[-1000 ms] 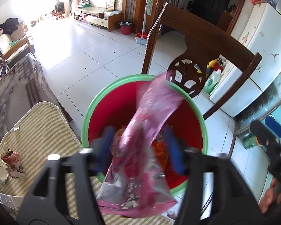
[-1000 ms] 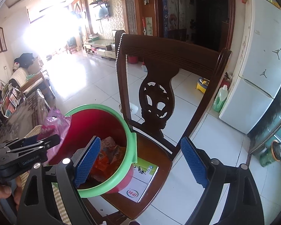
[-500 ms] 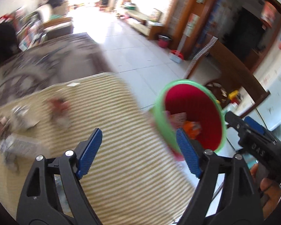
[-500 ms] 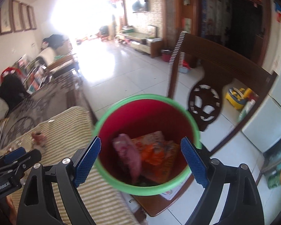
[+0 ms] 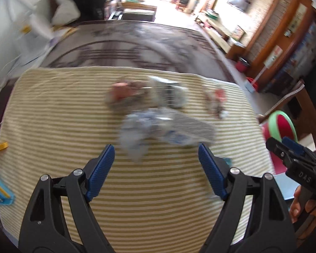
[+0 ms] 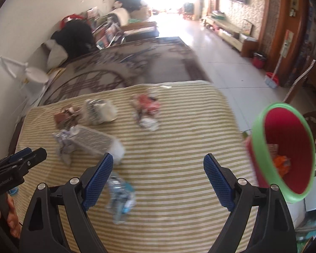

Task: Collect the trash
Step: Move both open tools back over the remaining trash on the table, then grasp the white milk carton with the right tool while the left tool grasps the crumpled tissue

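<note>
Both tools hang over the table (image 5: 52, 109), which wears a green-and-cream striped cloth. The left hand-held gripper (image 5: 155, 168) has its blue pads spread wide, nothing between them; it points at a grey-and-blue crumpled wrapper (image 5: 168, 128) lying just beyond its tips, too blurred to read any print. The right hand-held gripper (image 6: 158, 177) is likewise spread and empty, with a small clear-and-blue wrapper (image 6: 121, 198) on the cloth just beside its left pad.

Farther back on the cloth lie a brownish scrap (image 6: 66, 116), a white-and-grey packet (image 6: 100, 110) and a red-and-white wrapper (image 6: 146, 108), all smeared by motion.

The red bin (image 6: 284, 154) with the green rim stands off the table's right edge, tilted mouth towards the right camera, orange packaging (image 6: 281, 164) visible inside.

The only writing I can pick out is on the tools themselves: white letters "DAS" on the right gripper's body in the left view, and a faint line on the left one that I cannot read.
</note>
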Demonstrator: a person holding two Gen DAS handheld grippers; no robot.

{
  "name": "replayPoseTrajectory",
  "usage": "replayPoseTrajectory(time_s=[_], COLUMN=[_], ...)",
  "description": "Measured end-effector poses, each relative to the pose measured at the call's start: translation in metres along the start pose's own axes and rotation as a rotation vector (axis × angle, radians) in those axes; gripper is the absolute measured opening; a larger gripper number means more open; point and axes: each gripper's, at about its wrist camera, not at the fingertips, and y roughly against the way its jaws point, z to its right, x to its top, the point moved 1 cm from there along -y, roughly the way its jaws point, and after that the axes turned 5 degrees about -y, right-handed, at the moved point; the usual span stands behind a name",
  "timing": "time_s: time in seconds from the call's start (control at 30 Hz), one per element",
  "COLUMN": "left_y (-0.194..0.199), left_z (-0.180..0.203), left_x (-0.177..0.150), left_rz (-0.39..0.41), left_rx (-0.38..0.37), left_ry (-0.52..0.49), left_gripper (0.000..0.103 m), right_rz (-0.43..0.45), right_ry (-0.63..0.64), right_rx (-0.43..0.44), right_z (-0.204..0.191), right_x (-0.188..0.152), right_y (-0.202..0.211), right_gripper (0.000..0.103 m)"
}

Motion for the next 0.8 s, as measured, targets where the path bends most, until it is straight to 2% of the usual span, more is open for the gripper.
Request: replayPoseTrajectory(time_s=[0.27, 0.5, 0.63, 0.67, 0.73, 0.8], left_y=[0.011, 0.015, 0.018, 0.019, 0.020, 0.019], left_z=[-0.070, -0.088, -0.093, -0.094, -0.095, -0.096], left_x=[-0.005, -0.014, -0.017, -0.018, -0.020, -0.021], left_rz=[0.001, -0.003, -0.002, -0.001, -0.003, -0.008], left_rx=[0.020, 0.005, -0.001, -0.001, -0.002, -0.002], left_ry=[0.049, 0.052, 0.051, 0.051, 0.052, 0.049], left_gripper=[0.079, 0.081, 0.081, 0.081, 0.081, 0.081], right_rz=[-0.107, -0.197, -0.264, -0.285, -0.293, -0.296], right_ry=[0.136, 0.334, 0.440, 0.470, 0.514, 0.541], right_rx=[0.011, -0.051, -0.059, -0.065, -0.100, -0.119], right_z=[-0.073, -0.106, -0.121, -0.124, -0.129, -0.131], right_x=[-0.013, -0.007, -0.002, -0.002, -0.002, 0.000], right_y=[-0.033, -0.078, -0.107, -0.115, -0.125, -0.132], right_gripper=[0.085, 0.085, 0.085, 0.088, 0.090, 0.087])
